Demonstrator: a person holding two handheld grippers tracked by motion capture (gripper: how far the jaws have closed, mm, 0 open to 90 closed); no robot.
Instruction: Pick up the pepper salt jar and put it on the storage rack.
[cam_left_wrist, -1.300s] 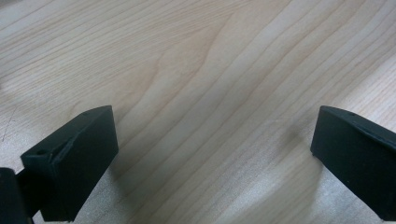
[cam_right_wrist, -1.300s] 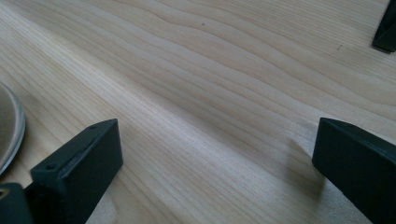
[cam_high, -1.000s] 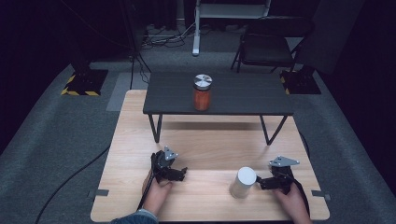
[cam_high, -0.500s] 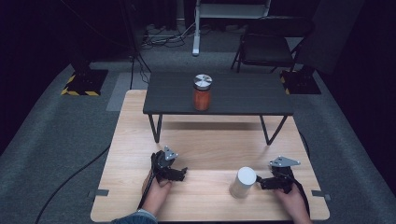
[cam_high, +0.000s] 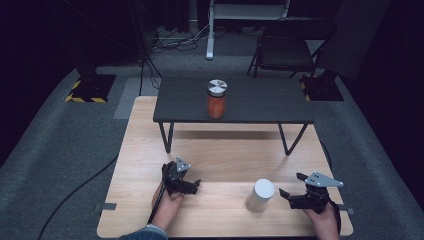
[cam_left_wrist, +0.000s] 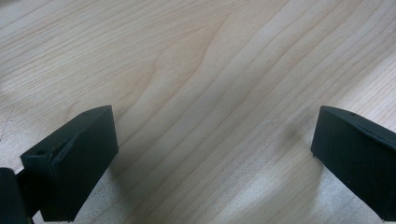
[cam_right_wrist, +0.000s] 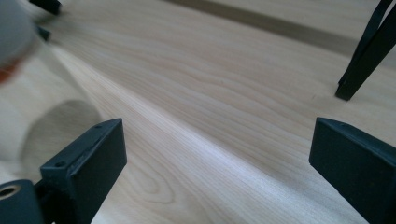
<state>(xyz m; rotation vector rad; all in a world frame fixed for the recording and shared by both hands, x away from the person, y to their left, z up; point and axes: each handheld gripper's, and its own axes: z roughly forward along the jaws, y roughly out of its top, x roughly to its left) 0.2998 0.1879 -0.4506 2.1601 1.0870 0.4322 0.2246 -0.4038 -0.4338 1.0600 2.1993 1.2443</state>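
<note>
White cylinder (cam_high: 260, 195) is standing upright on the wooden table (cam_high: 220, 160), just beside the right gripper (cam_high: 289, 195) and apart from it. Both the right and the left gripper (cam_high: 196, 185) are gaping wide, holding nothing. No legible lettering; the blurred orange patch is possibly a label.

A dark studio or lab: stand bases with hazard tape (cam_high: 90, 93), floor cables (cam_high: 175, 37), a folding chair (cam_high: 285, 47).
</note>
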